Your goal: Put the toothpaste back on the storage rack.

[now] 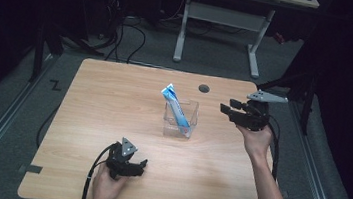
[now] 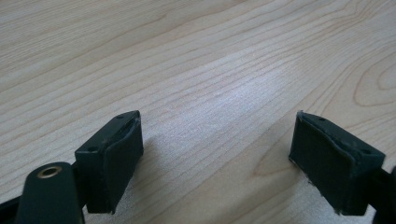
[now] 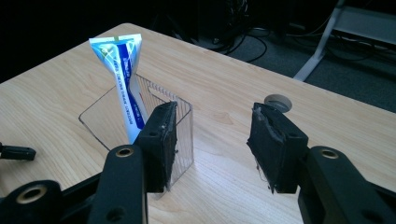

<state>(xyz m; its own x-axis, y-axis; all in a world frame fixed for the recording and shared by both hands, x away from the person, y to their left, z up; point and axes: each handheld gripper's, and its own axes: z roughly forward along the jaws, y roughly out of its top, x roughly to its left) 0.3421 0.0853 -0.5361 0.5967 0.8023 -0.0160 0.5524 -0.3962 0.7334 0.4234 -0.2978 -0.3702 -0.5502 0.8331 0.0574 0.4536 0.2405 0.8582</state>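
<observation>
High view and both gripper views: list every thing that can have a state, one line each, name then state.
toothpaste tube: standing tilted in the clear container, crimped end up, nothing gripping it.
clear container: upright on the table, open-topped, holding the tube.
left gripper: open, nothing between the jaws, low over bare wood.
right gripper: open, nothing between the jaws, raised beside the container.
table: wooden top, with a round hole near its far edge.

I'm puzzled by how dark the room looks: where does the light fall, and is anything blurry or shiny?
High view: the pale wooden table is lit, the surroundings almost black. Left gripper view: a whitish sheen on the wood grain, soft shadows beside the black padded fingers. Right gripper view: the blue-and-white toothpaste tube looks bright in the clear plastic box; the near fingers are slightly soft.
</observation>
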